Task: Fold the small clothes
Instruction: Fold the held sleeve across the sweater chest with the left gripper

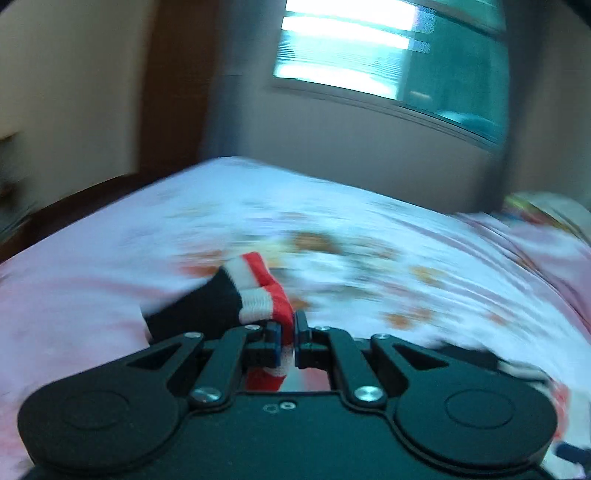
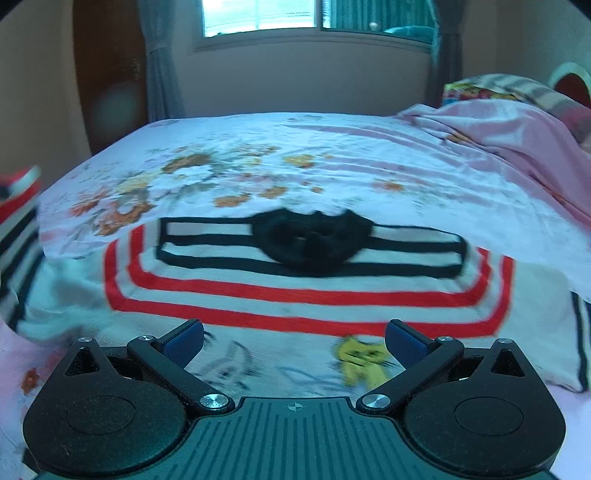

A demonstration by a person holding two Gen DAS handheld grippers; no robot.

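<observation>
A small white shirt [image 2: 295, 295] with red and black stripes, a black collar [image 2: 314, 240] and a yellow cartoon print lies flat on the bed. My right gripper [image 2: 293, 345] is open and empty, just above the shirt's lower front. My left gripper [image 1: 293, 332] is shut on the shirt's sleeve cuff [image 1: 258, 299], which is black with white and red bands, and holds it lifted above the bed. The lifted sleeve also shows at the left edge of the right wrist view [image 2: 18, 188]. The left wrist view is blurred.
The bed has a floral white and pink sheet [image 2: 332, 158]. A pink blanket [image 2: 517, 125] and pillows are heaped at the right. A window [image 2: 258, 18], curtains and a wall stand behind the bed. A brown wooden door [image 1: 173, 92] is at the left.
</observation>
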